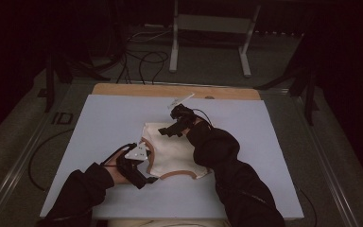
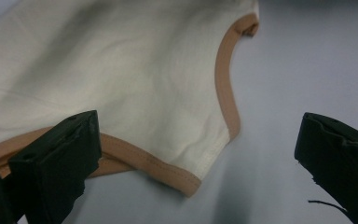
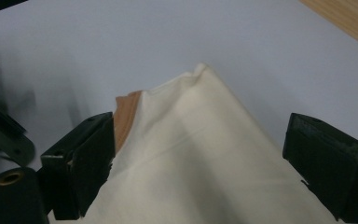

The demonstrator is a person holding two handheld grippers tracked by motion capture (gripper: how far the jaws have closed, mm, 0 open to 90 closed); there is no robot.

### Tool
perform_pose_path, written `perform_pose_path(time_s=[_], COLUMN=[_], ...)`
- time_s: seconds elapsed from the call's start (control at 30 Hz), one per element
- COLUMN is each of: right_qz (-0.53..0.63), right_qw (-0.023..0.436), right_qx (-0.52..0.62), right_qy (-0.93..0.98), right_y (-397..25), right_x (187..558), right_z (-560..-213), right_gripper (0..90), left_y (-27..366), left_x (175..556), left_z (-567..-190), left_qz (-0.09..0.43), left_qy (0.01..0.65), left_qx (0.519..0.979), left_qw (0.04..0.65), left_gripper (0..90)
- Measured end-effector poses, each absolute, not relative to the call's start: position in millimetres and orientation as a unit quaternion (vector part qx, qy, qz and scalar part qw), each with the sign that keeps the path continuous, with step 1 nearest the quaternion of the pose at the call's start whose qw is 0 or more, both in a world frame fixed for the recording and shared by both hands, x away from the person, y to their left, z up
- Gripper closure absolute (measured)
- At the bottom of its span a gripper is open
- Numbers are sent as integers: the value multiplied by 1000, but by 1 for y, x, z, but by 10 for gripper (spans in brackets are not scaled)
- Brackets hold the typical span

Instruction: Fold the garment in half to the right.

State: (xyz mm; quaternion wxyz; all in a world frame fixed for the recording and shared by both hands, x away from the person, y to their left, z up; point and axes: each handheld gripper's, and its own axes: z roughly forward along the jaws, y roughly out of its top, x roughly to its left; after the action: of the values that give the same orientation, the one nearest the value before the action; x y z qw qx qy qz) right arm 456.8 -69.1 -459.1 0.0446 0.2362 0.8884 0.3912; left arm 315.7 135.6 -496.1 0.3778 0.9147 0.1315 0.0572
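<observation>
Dark sleeves enter the high view from the bottom edge, each hand carrying a gripper toward the cream garment (image 1: 172, 153), which lies flat near the middle of the white board (image 1: 99, 123). Left gripper (image 1: 147, 179) sits at the garment's near-left corner, by the tan binding (image 1: 179, 174); right gripper (image 1: 164, 131) sits over the garment's far edge. This placement at opposite ends suggests preparation to pick up or fold the cloth. A wooden strip (image 1: 123, 90) borders the board beyond the garment.

Left gripper view: the jaws stand wide apart and hold nothing. One jaw overlaps the tan binding (image 2: 142, 156) at the garment's hem; the other is over bare board beside the garment. The cream fabric (image 2: 121, 74) is a smooth, thin knit; the binding is a stitched, curved band following a scooped opening.

Right gripper view: the jaws are wide apart and straddle a raised fold of the garment (image 3: 205, 154) without closing on it. The fold forms a soft peak, with a patch of tan trim (image 3: 127, 116) beside one jaw.
</observation>
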Motion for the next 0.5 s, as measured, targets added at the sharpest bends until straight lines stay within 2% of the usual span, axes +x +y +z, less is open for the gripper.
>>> perform_pose_path(time_s=[0.17,0.3,0.5], right_qz=[391,390,388], right_qw=[41,38,35], right_qx=[229,229,230], right_qy=[891,891,892], right_y=[-63,-61,-60], right_x=[456,456,456], right_z=[-460,-463,-464], right_gripper=[94,94,94], left_y=[127,123,121], left_x=[316,317,321], left_z=[-505,-510,-516], left_qz=[67,81,83], left_qy=[112,97,97], left_qx=[928,931,934], left_qw=[349,341,334], left_gripper=[54,145,230])
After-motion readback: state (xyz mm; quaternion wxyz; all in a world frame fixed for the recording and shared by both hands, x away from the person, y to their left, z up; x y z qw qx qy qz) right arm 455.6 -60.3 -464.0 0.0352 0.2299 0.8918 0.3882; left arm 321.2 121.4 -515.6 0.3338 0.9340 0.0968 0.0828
